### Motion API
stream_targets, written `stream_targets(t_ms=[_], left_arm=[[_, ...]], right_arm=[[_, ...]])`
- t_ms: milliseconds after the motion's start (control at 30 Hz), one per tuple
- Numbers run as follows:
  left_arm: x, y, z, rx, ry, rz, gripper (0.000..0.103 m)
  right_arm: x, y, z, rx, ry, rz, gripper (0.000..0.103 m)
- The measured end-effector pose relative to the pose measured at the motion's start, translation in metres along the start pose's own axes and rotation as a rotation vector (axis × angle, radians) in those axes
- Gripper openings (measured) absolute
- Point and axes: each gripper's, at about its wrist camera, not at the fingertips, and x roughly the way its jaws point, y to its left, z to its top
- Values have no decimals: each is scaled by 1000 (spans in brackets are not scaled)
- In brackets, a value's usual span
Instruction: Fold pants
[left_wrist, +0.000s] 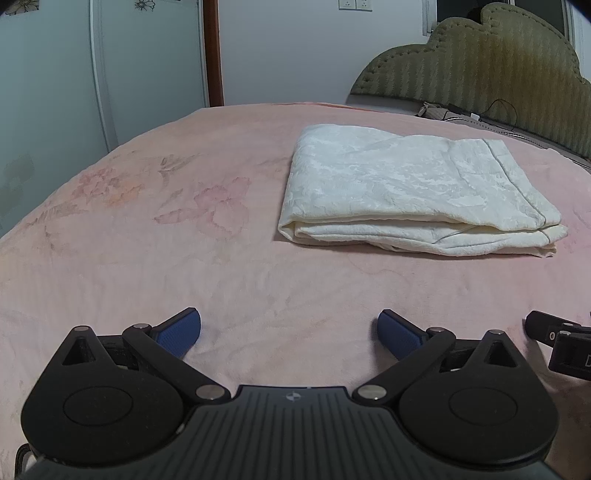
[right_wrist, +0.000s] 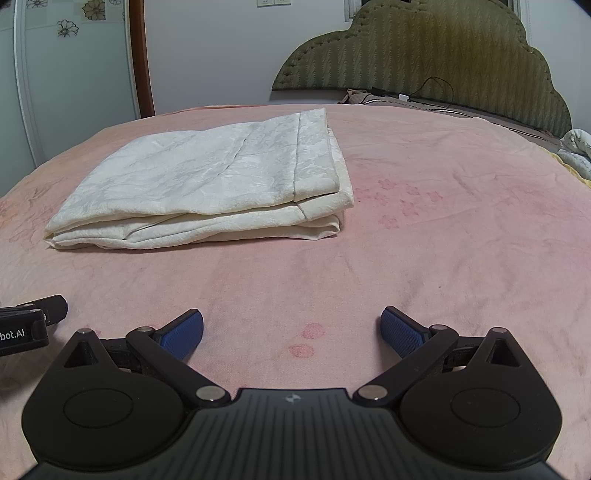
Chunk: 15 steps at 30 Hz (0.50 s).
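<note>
Lying folded, crinkly cream pants (left_wrist: 413, 192) form a layered rectangle on plush pink blanket (left_wrist: 258, 280).

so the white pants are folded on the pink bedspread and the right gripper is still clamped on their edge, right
Not quite. The white pants do lie folded on the pink bedspread, but the right gripper holds nothing: the right wrist view shows its blue fingers spread wide over bare bedspread, well short of the pants. The left gripper is open too.
</note>
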Motion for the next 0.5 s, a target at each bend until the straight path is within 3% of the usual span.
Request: stream_targets(t_ms=[500], left_arm=[[0, 0, 0, -3, 1, -2, 103]], right_arm=[[-3, 2, -1, -39, 4, 32, 103]])
